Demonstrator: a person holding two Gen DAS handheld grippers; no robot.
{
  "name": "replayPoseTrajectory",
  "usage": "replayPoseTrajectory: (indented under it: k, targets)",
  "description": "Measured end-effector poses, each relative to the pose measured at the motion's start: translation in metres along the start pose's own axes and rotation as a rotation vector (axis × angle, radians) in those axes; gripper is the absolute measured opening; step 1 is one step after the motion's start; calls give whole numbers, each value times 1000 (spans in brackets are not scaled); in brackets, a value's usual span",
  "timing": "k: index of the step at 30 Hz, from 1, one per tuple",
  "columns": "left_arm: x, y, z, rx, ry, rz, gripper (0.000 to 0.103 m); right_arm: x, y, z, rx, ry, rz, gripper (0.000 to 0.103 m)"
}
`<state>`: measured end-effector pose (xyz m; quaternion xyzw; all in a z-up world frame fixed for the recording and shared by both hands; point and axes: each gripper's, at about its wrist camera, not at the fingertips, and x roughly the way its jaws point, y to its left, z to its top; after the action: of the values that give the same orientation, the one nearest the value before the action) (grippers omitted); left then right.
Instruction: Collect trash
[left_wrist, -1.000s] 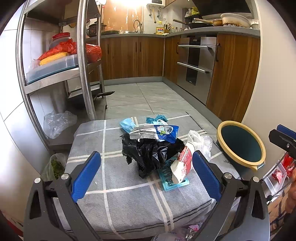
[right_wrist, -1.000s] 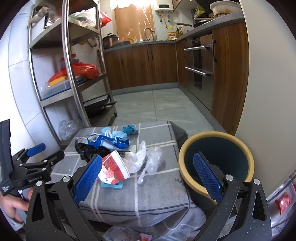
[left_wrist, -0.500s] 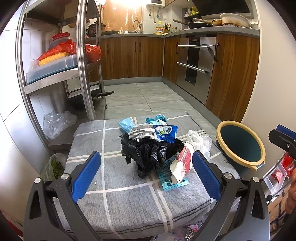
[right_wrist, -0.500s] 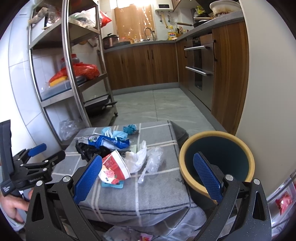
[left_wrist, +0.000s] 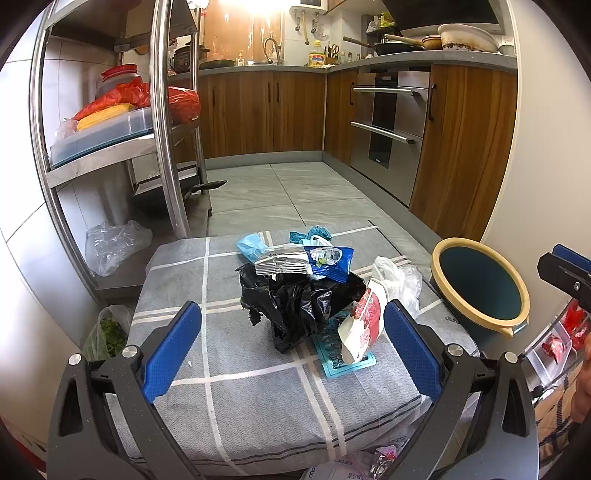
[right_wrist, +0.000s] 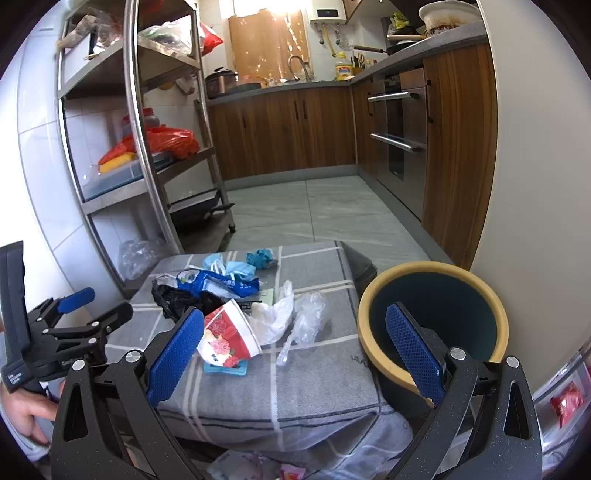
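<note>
A pile of trash lies on a low table with a grey checked cloth (left_wrist: 229, 398): a black plastic bag (left_wrist: 295, 299), a blue snack wrapper (left_wrist: 321, 260), a red-flowered paper cup (left_wrist: 360, 325) on its side, clear plastic bags (right_wrist: 295, 317), a light blue mask (left_wrist: 251, 247). A yellow-rimmed dark bin (left_wrist: 480, 288) stands right of the table. My left gripper (left_wrist: 291, 350) is open and empty, just short of the pile. My right gripper (right_wrist: 295, 350) is open and empty, with the cup by its left finger and the bin (right_wrist: 436, 317) behind its right finger.
A steel shelf rack (left_wrist: 162, 122) with boxes and red bags stands at the left. Plastic bags (left_wrist: 110, 247) lie on the floor under it. Wooden cabinets and an oven (left_wrist: 391, 122) line the back and right. More wrappers (right_wrist: 258, 469) lie under the table's front edge.
</note>
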<state>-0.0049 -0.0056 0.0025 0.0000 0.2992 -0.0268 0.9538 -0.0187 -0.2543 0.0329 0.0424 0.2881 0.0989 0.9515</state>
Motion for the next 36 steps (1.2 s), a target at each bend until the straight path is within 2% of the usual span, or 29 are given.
replayPoseTrajectory:
  k: [36]
  targets:
    - [1, -1, -1, 3, 4, 2, 97, 1, -1, -1, 3, 3, 1, 98]
